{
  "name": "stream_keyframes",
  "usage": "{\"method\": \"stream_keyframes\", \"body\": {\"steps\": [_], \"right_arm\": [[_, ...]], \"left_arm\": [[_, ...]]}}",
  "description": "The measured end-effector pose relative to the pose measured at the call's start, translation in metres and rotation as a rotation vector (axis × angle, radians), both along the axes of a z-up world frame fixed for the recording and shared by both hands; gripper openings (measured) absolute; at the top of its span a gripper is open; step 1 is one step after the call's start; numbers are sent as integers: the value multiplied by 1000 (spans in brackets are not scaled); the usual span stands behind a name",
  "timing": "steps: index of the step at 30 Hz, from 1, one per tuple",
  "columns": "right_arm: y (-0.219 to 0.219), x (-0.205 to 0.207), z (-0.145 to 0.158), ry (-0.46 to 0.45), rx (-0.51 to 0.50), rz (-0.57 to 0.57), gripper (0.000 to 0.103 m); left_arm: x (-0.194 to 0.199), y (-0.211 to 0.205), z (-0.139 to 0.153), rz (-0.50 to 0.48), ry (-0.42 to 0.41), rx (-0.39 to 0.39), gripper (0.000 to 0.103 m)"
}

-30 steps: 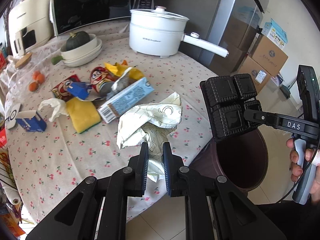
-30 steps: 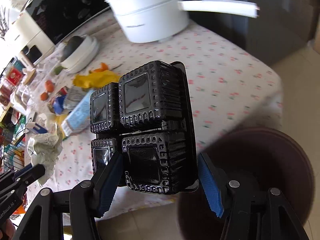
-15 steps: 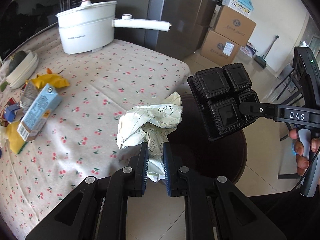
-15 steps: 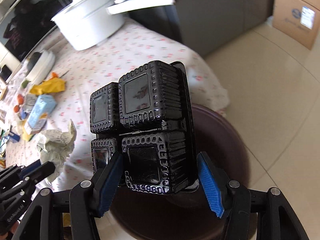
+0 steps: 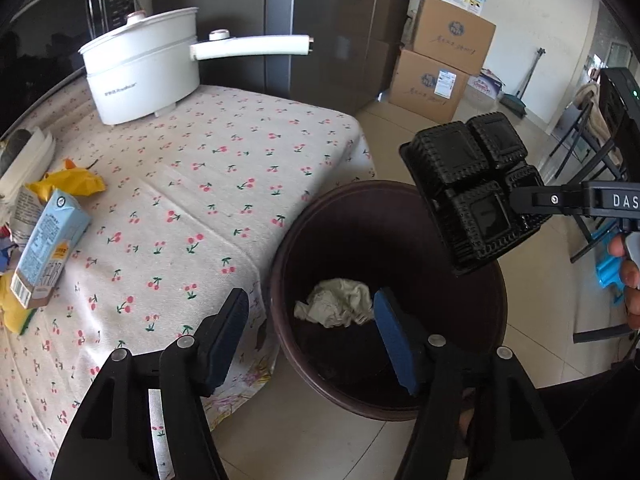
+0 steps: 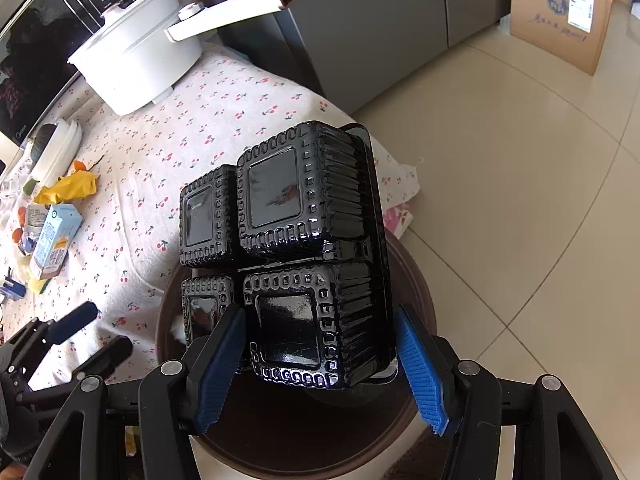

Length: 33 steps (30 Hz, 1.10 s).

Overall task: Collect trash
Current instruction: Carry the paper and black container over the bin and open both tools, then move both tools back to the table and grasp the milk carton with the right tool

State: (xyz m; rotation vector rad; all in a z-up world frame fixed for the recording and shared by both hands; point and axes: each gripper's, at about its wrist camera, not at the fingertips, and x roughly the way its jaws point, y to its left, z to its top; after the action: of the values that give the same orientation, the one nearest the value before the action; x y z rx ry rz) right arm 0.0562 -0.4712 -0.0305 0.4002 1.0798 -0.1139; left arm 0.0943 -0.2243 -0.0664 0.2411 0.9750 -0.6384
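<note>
My left gripper (image 5: 310,336) is open and empty above the dark brown bin (image 5: 496,300) that stands on the floor beside the table. A crumpled pale paper (image 5: 334,308) lies inside the bin. My right gripper (image 6: 320,364) is shut on a black four-cell plastic tray (image 6: 296,252) and holds it over the bin (image 6: 416,280); the tray also shows in the left wrist view (image 5: 472,188). More trash lies on the table at the left: a blue carton (image 5: 48,252) and a yellow wrapper (image 5: 72,182).
The table has a cherry-print cloth (image 5: 192,200). A white pot with a long handle (image 5: 144,68) stands at the back. Cardboard boxes (image 5: 440,64) are stacked against the far wall. Tiled floor (image 6: 520,160) lies to the right of the bin.
My left gripper has opened and the crumpled paper has dropped into the bin. Both grippers have moved right, off the table, over the bin. The right gripper still holds the black tray.
</note>
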Motion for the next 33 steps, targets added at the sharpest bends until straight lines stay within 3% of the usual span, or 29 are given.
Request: {"method": "stream_keyframes", "body": {"steps": [8, 12, 13, 15, 16, 33], "right_arm": [[6, 2, -1, 9, -3, 11, 66], [9, 4, 0, -8, 0, 18, 68], [9, 4, 0, -11, -3, 14, 70], [10, 5, -1, -8, -2, 6, 90], [10, 5, 0, -7, -2, 4, 92], [30, 19, 4, 1, -26, 13, 92]], "left_arm": [[18, 27, 3, 93, 37, -22, 70], [22, 37, 7, 131, 31, -21, 77], [23, 40, 8, 143, 32, -20, 80], [26, 45, 8, 167, 39, -18, 82], [27, 48, 8, 180, 44, -14, 84], [36, 97, 18, 294, 23, 15, 86]]}}
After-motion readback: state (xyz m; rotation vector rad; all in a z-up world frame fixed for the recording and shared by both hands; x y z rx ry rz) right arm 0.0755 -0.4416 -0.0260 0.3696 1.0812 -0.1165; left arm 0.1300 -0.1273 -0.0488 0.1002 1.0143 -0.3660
